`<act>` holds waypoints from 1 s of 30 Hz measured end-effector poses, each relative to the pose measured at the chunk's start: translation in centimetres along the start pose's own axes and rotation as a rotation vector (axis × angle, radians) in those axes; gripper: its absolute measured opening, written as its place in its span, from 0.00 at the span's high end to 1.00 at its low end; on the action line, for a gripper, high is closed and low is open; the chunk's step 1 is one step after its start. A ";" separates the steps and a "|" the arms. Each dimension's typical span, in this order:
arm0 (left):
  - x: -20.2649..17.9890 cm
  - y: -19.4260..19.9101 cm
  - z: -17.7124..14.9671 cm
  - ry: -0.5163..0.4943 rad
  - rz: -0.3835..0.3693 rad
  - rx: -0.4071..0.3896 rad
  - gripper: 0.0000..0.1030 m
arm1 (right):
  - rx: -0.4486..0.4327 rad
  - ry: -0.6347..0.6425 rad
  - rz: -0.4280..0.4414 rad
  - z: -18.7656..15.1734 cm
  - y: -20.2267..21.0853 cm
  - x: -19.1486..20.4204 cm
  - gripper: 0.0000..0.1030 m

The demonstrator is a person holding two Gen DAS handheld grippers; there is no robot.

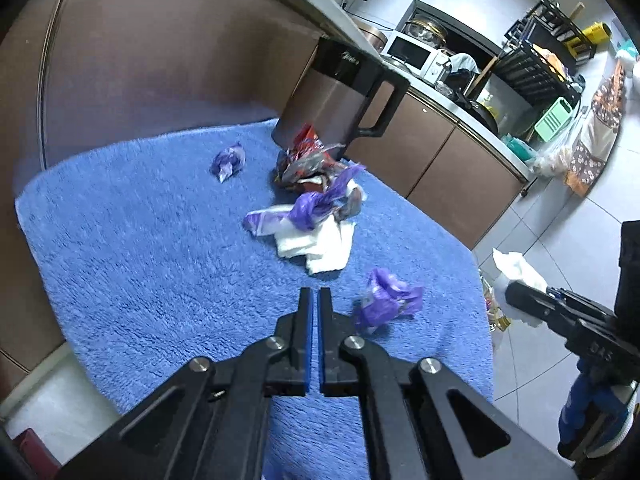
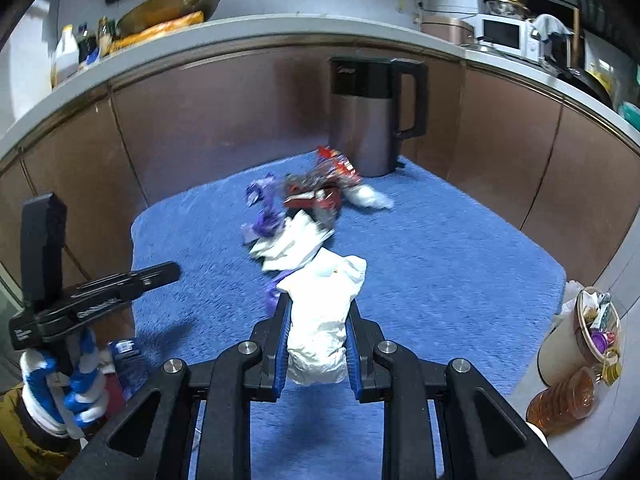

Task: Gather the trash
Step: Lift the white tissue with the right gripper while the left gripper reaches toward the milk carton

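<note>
The right tongs (image 2: 316, 336) are clamping a crumpled white tissue wad (image 2: 322, 320) between the blue pads, jaws spread only as wide as the wad, and it's hanging above the near part of the blue fluffy mat (image 2: 460, 264). The left tongs (image 1: 314, 336) are sitting nearly closed, just a thin slit between the pads, with nothing in them, hovering over the mat just beside a scrunched purple wrapper (image 1: 386, 298) but not touching it.

The rest of the trash is lying on the mat: a pile in the middle with white napkins (image 1: 316, 246), a purple plastic bag (image 1: 308, 208) draped over them, and a red snack wrapper (image 1: 306, 160) behind that. One more small purple wrapper (image 1: 228, 162) is sitting apart to the left of the pile.

As for containers, a steel kettle (image 2: 372, 116) with a black handle is standing upright at the far edge of the mat, right behind the red wrapper; can't tell what's inside it. Off the right side of the mat, a bin (image 2: 584, 332) on the tiled floor is holding mixed rubbish, with something purple visible in it.
</note>
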State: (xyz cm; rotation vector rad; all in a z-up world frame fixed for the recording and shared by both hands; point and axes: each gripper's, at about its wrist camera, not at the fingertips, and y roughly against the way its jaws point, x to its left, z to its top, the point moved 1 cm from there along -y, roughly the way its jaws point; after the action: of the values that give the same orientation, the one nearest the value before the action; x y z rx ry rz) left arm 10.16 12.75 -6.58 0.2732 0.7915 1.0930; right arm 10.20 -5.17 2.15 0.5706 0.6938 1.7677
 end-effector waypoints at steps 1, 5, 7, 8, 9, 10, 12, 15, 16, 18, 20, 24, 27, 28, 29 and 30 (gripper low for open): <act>0.4 -0.4 -0.3 0.012 -0.007 -0.001 0.99 | 0.009 0.007 -0.002 -0.1 -0.4 0.5 0.79; 1.7 -1.3 -0.3 0.079 -0.064 -0.026 0.99 | 0.033 0.007 -0.018 -0.5 -1.1 1.2 0.79; 1.5 -1.2 0.2 0.077 -0.065 -0.046 0.96 | 0.042 0.003 -0.033 -0.9 -1.1 1.1 0.79; 1.2 -1.2 0.6 0.071 -0.066 -0.054 0.96 | 0.044 -0.004 -0.039 -1.0 -1.0 0.9 0.79; 1.0 -1.2 0.9 0.066 -0.066 -0.059 0.96 | 0.043 -0.012 -0.044 -1.1 -0.8 0.7 0.79; 0.7 -1.3 1.2 0.059 -0.065 -0.064 0.96 | 0.040 -0.020 -0.050 -1.2 -0.5 0.5 0.79; 0.1 -1.5 1.7 0.043 -0.066 -0.071 0.96 | 0.032 -0.035 -0.065 -1.6 0.2 0.2 0.79; -0.7 -1.6 2.5 0.026 -0.069 -0.089 0.96 | 0.025 -0.044 -0.094 -2.3 1.5 -0.1 0.79; -0.9 -1.5 2.8 0.019 -0.067 -0.098 0.96 | 0.023 -0.046 -0.104 -2.5 2.0 -0.2 0.79; -1.5 -1.4 3.3 0.004 -0.064 -0.118 0.96 | 0.021 -0.051 -0.118 -2.8 2.7 -0.3 0.79; -1.9 -1.5 3.6 -0.002 -0.062 -0.126 0.96 | 0.013 -0.056 -0.133 -3.3 3.7 -0.4 0.79; -2.9 -1.7 3.7 -0.022 -0.045 -0.138 0.96 | 0.003 -0.054 -0.147 -4.1 5.1 -0.2 0.79; -3.6 -1.7 3.5 -0.043 -0.037 -0.145 0.96 | -0.012 -0.054 -0.152 -4.6 6.3 -0.2 0.79; -3.8 -1.8 3.5 -0.050 -0.034 -0.147 0.96 | -0.018 -0.056 -0.153 -4.9 6.8 -0.3 0.79; -4.1 -1.8 3.5 -0.060 -0.029 -0.152 0.96 | -0.022 -0.058 -0.155 -5.0 7.2 -0.4 0.79; -4.3 -1.8 3.5 -0.071 -0.023 -0.159 0.96 | -0.026 -0.059 -0.157 -5.1 7.6 -0.5 0.79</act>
State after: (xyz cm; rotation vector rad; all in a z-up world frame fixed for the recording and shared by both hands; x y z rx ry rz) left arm 12.83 8.83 -3.26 0.1670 0.6396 1.1126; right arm 1.79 -8.27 3.81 0.5342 0.6556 1.6060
